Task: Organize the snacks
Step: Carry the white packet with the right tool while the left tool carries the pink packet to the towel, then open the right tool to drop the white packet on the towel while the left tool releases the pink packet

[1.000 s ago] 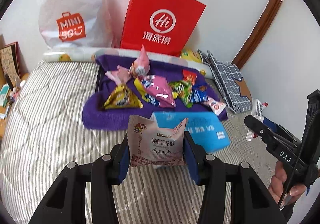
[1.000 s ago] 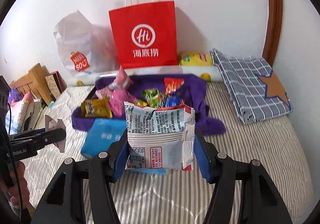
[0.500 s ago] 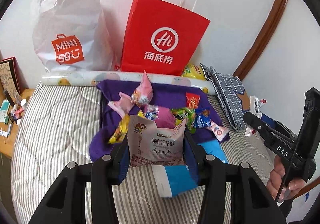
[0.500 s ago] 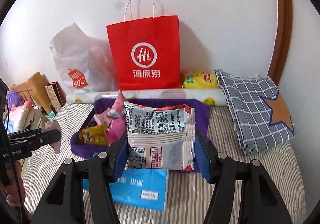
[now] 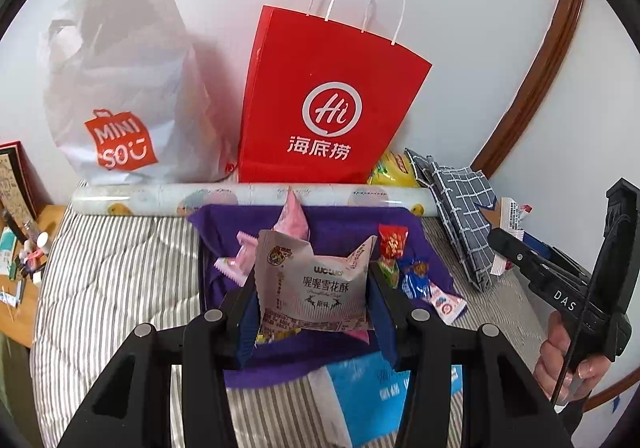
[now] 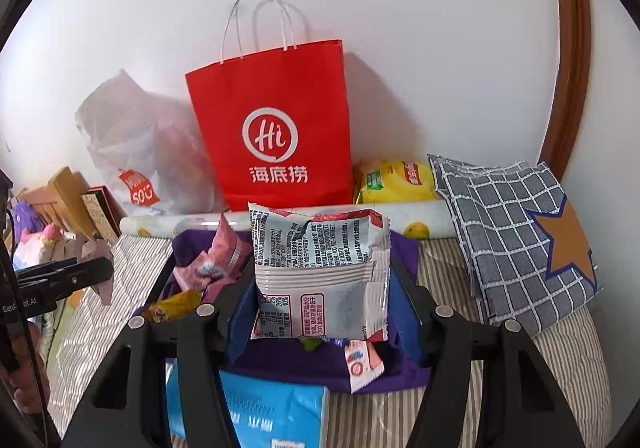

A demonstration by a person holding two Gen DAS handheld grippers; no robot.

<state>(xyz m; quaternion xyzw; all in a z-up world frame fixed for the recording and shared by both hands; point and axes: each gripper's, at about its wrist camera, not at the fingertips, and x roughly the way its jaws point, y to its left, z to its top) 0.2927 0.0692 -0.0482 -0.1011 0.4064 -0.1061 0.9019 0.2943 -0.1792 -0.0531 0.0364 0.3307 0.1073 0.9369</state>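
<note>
1. Both hands are up over the bed here, each claw carrying a packet: a two-at-once carry, I'd say the transport step of sorting the snacks
2. Left claw is clamped on a pale nougat packet, blue pads pressed on its two sides, front label facing us, the packet upright and clear of the bedding
3. Right claw is clamped on a second packet, showing its printed back, top edge torn-looking and crumpled, also held clear of the bed
4. Below them the purple cloth lies toward the head edge of the bed with the loose snack pile on it, and a blue pack sits just nearer the foot
5. Against the wall stand the red paper bag and the white plastic bag beside it, behind a patterned roll
6. My read: these two are headed for one of those bags, likely the red one; which one I can't tell
7. Next move calls for height enough to clear the bag's rim and handles, then a release straight down into the mouth, one claw at a time so the two don't collide
</note>
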